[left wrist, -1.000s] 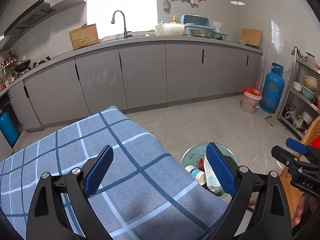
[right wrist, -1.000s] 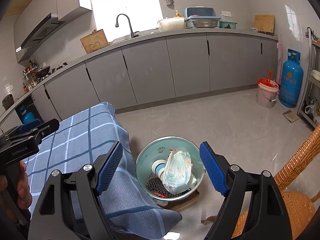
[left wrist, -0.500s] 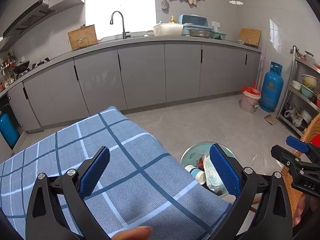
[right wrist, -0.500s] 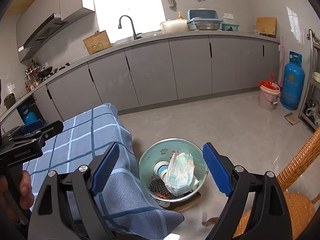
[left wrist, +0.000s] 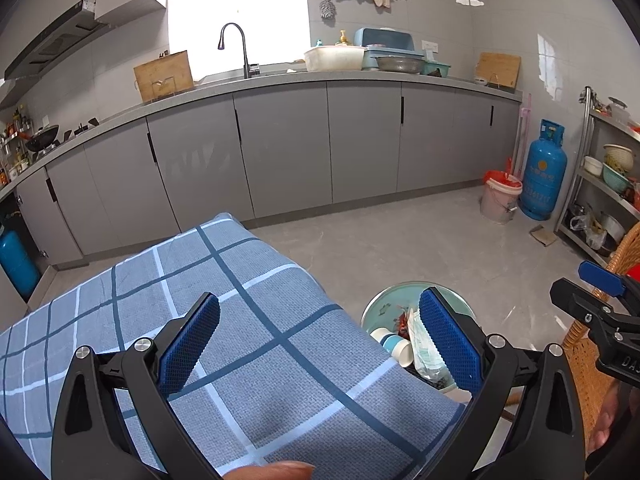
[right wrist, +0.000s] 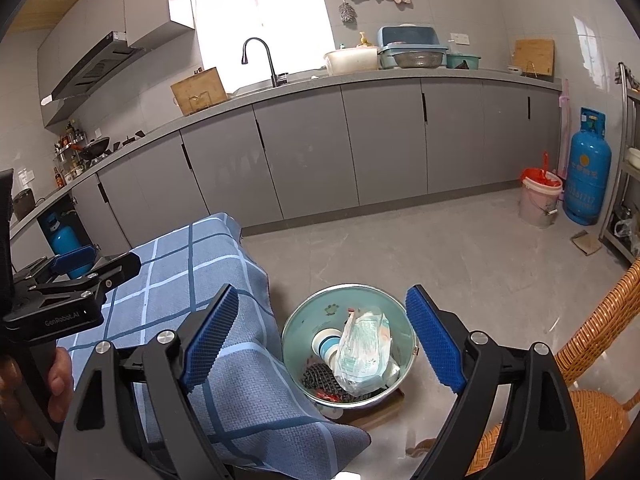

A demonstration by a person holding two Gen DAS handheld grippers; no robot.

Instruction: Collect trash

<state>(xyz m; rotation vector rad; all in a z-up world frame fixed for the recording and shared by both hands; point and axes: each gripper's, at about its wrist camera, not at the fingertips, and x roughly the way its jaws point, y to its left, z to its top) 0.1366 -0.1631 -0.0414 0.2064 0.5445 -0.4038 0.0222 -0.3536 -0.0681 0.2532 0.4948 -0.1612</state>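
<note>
Both grippers' jaws have spread wider since a second ago; hands otherwise unmoved

Left gripper (left wrist: 320, 336), wide apart and empty, tilts down over the checked tablecloth (left wrist: 224, 320); right gripper (right wrist: 322, 338), also apart and empty, hangs above the metal bowl (right wrist: 400, 320) of trash (right wrist: 360, 348) beside the cloth's edge, wicker chair (right wrist: 592, 400) right of the bowl

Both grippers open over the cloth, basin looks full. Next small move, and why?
Probably withdraw both and stop. The checked tablecloth shows no trash; the plastic bag, paper cup and scourer already lie in the metal basin. The left gripper and right gripper are open and empty.
</note>
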